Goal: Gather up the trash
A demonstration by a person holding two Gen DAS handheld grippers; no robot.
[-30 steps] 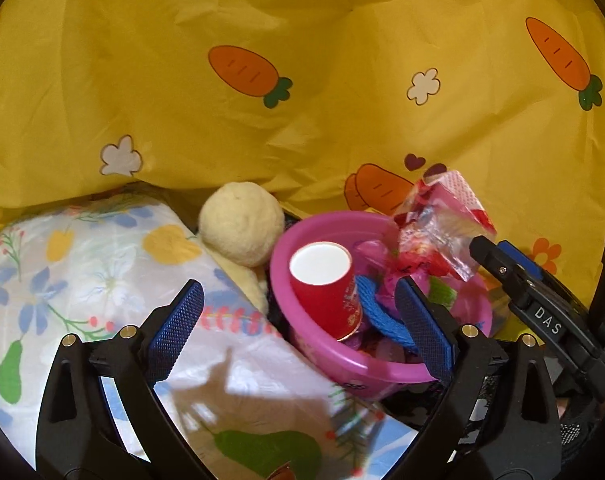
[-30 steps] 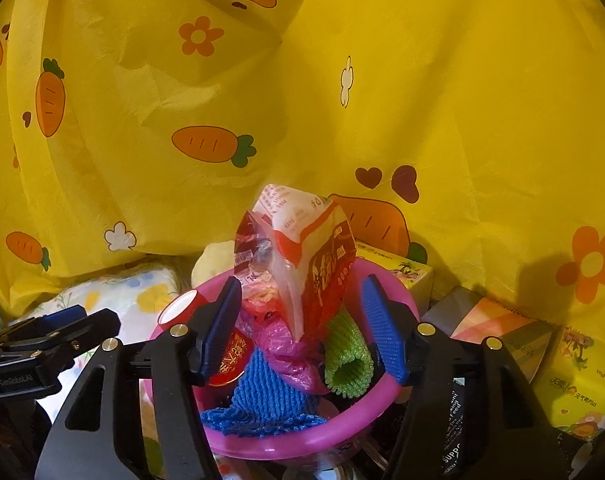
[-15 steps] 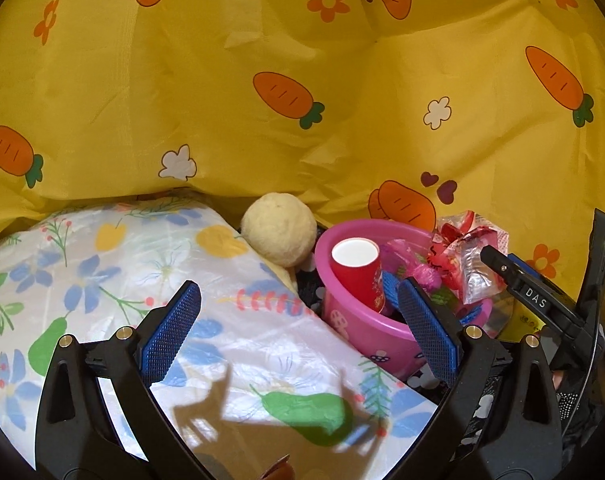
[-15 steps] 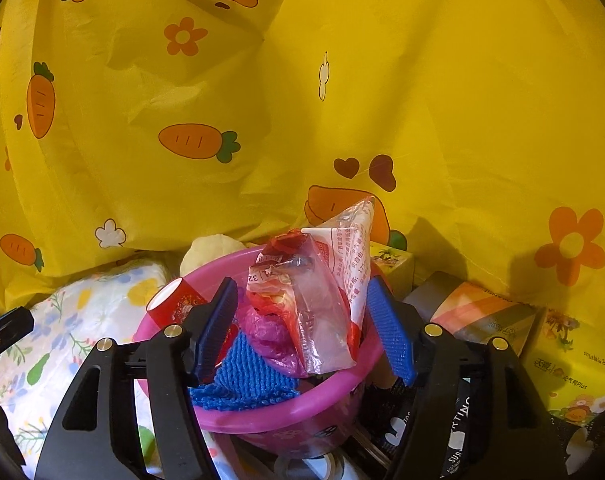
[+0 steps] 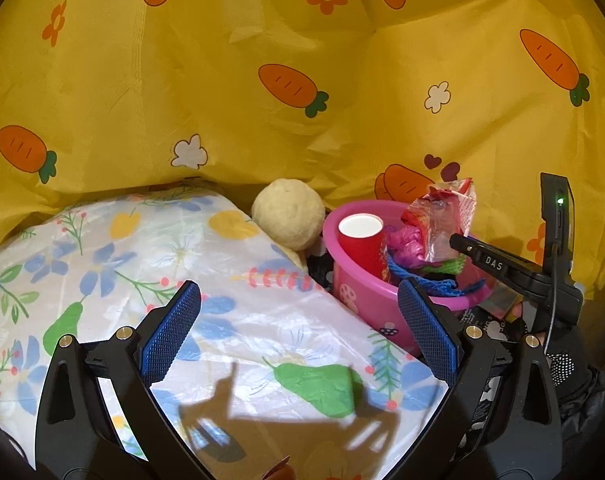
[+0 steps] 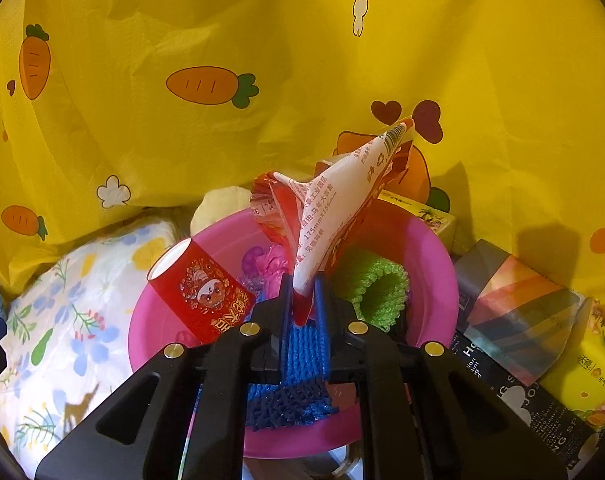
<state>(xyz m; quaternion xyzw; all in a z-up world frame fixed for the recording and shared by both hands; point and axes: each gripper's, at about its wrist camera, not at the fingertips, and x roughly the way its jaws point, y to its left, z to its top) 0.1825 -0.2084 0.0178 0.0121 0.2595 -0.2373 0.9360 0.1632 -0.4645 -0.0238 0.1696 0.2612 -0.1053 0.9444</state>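
A pink basin (image 6: 426, 264) (image 5: 362, 296) holds trash: a red paper cup (image 6: 200, 290) (image 5: 360, 242), blue foam netting (image 6: 302, 348), green foam netting (image 6: 372, 290) and a pink plastic scrap (image 6: 268, 264). My right gripper (image 6: 302, 294) is shut on a red and white snack wrapper (image 6: 334, 208), which stands up over the basin; it also shows in the left wrist view (image 5: 442, 220). My left gripper (image 5: 298, 328) is open and empty, above a floral plastic bag (image 5: 142, 248), left of the basin.
A yellow carrot-print cloth (image 5: 302, 80) hangs behind everything. A cream ball (image 5: 288, 212) lies between the floral bag and the basin. Boxes and packages (image 6: 518, 312) are stacked right of the basin.
My right gripper closed on the snack wrapper over the basin. My left gripper drew back and to the left, away from the basin, staying open.
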